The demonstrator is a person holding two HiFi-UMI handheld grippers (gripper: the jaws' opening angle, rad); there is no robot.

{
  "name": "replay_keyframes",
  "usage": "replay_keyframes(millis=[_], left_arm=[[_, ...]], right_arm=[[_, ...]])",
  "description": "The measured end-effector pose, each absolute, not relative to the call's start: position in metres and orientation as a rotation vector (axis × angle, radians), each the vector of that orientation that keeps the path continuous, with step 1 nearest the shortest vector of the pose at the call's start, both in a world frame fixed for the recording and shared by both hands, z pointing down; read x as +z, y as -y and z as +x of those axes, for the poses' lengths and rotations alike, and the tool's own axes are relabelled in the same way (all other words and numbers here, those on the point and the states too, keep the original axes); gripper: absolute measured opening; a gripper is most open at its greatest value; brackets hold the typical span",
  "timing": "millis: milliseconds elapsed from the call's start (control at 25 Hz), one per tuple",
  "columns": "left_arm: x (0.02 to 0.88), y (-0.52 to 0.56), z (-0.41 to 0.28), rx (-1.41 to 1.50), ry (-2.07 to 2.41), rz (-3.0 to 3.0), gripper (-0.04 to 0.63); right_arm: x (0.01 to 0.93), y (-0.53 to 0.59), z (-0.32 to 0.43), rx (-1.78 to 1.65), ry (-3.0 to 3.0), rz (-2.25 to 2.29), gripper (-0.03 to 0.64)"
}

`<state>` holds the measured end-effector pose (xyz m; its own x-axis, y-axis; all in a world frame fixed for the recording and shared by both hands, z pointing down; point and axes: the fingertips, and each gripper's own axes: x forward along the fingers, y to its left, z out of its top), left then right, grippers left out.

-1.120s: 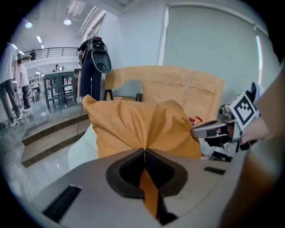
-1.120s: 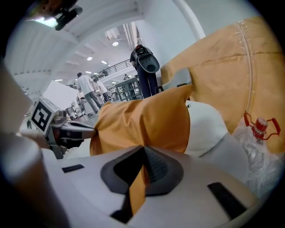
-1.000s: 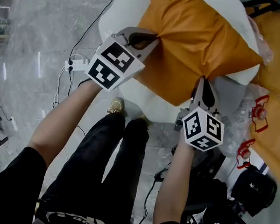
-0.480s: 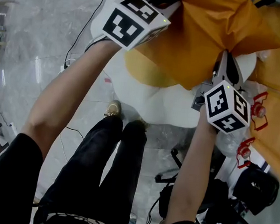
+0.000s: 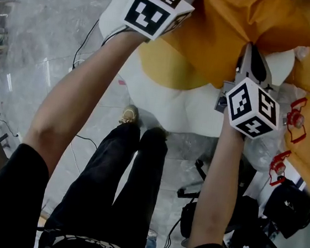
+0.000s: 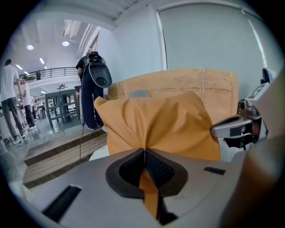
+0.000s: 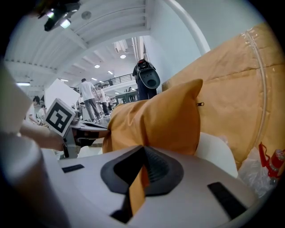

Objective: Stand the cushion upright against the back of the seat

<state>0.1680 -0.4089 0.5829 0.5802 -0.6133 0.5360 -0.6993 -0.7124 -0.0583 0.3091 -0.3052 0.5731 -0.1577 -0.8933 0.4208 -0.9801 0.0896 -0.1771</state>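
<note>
Grey marble floor point(image 5: 34, 57) spreads below one white seat point(image 5: 174, 103), largely covered by one orange cushion point(image 5: 226, 40) held over it. The cushion's top is cut off in the head view. Two grippers grip it, left gripper point(image 6: 144, 156) and right gripper point(image 7: 142, 153), each with its jaws pinched on a fabric fold.

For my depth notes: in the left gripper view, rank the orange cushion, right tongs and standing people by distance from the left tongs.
1. Orange cushion, pinched in the left tongs.
2. Right tongs, at right.
3. Standing people, far left background.
</note>
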Motion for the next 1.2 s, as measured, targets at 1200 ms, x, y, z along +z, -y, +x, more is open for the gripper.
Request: replay_keyframes(millis=[1200], left_arm=[[0.597, 0.377, 0.151, 0.705, 1.085, 2.581, 0.151]], right_arm=[[0.572, 0.278, 0.296, 0.505, 2.102, 1.903, 0.057]])
